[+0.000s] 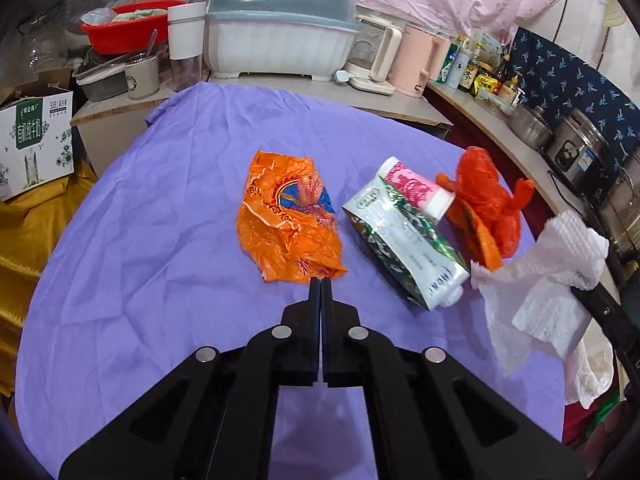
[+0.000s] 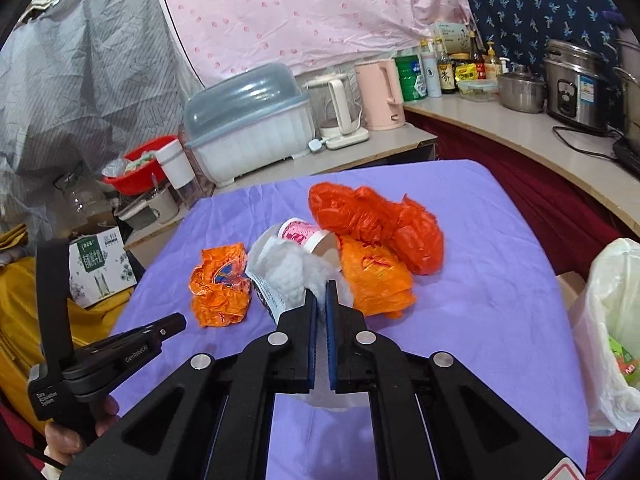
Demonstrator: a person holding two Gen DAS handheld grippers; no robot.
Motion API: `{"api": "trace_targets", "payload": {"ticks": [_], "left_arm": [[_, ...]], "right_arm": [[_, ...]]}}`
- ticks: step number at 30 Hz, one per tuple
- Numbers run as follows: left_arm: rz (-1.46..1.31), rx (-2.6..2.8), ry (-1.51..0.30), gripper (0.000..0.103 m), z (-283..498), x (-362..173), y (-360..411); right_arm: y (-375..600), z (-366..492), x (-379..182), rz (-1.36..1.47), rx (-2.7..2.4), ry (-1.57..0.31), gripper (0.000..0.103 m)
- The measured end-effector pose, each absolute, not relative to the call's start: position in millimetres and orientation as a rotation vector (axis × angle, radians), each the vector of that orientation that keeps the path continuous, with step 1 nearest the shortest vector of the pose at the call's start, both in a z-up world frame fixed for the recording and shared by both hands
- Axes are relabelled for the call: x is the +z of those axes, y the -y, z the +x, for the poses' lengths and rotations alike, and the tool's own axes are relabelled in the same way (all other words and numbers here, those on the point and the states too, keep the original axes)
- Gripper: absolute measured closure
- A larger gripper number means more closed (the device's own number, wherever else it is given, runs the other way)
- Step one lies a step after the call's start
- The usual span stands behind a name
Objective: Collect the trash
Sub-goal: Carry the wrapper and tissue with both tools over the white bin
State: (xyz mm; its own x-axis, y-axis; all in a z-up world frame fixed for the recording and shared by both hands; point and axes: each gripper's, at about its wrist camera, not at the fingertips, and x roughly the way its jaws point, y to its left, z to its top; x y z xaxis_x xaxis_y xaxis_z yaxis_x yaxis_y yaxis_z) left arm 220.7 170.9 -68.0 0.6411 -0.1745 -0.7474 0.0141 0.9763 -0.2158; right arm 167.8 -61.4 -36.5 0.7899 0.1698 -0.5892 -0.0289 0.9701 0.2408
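Left claw [image 1: 320, 279] pinching bare corner of crumpled orange plastic wrapper [image 1: 286, 220] at bench [image 1: 160, 280] centre: thin film risking slipping or tearing. Right claw [image 2: 320, 292] clenching white paper towel [image 2: 288, 272]; loose tail dangling, risking snagging green-white foil pouch [image 1: 404, 240] at 3 o'clock of wrapper

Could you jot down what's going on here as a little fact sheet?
Surface: purple cloth
Left gripper: shut, pinching the edge of the orange wrapper
Right gripper: shut on the white paper towel
Still lying on the cloth: green-and-white pouch, pink cup, red plastic bag
Bin: white bag-lined bin, at the right edge
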Motion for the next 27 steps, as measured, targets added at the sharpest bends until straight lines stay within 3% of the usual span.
{"api": "trace_targets", "payload": {"ticks": [4,5,6,7,8,11,19,20,21,22,27], "left_arm": [[-0.227,-0.113,-0.896,0.101,217,-67,-171],[-0.239,-0.108,-0.903,0.091,219,-69,-172],[-0.251,-0.090,-0.906,0.071,222,-72,-174],[-0.255,-0.070,-0.907,0.060,225,-74,-176],[-0.257,-0.049,-0.902,0.052,229,-76,-177],[-0.266,-0.033,-0.910,0.045,243,-84,-182],[-0.286,-0.011,-0.955,0.045,297,-106,-184],[-0.282,-0.011,-0.960,0.052,301,-108,-182],[-0.276,-0.023,-0.968,0.072,304,-110,-180],[-0.269,-0.033,-0.979,0.079,306,-112,-178],[-0.224,-0.031,-0.952,0.091,289,-107,-167]], "right_arm": [[76,149,-27,0.237,0.092,-0.636,0.099],[81,144,-26,0.239,0.086,-0.631,0.099],[84,140,-26,0.241,0.080,-0.628,0.099],[89,137,-25,0.247,0.075,-0.626,0.099],[94,135,-25,0.255,0.072,-0.624,0.099],[106,132,-25,0.274,0.058,-0.616,0.099],[124,151,-39,0.318,0.028,-0.625,0.099],[124,154,-41,0.317,0.025,-0.629,0.099],[125,157,-43,0.317,0.021,-0.633,0.099],[125,159,-45,0.319,0.018,-0.637,0.099],[121,169,-52,0.321,0.011,-0.651,0.099]]}}
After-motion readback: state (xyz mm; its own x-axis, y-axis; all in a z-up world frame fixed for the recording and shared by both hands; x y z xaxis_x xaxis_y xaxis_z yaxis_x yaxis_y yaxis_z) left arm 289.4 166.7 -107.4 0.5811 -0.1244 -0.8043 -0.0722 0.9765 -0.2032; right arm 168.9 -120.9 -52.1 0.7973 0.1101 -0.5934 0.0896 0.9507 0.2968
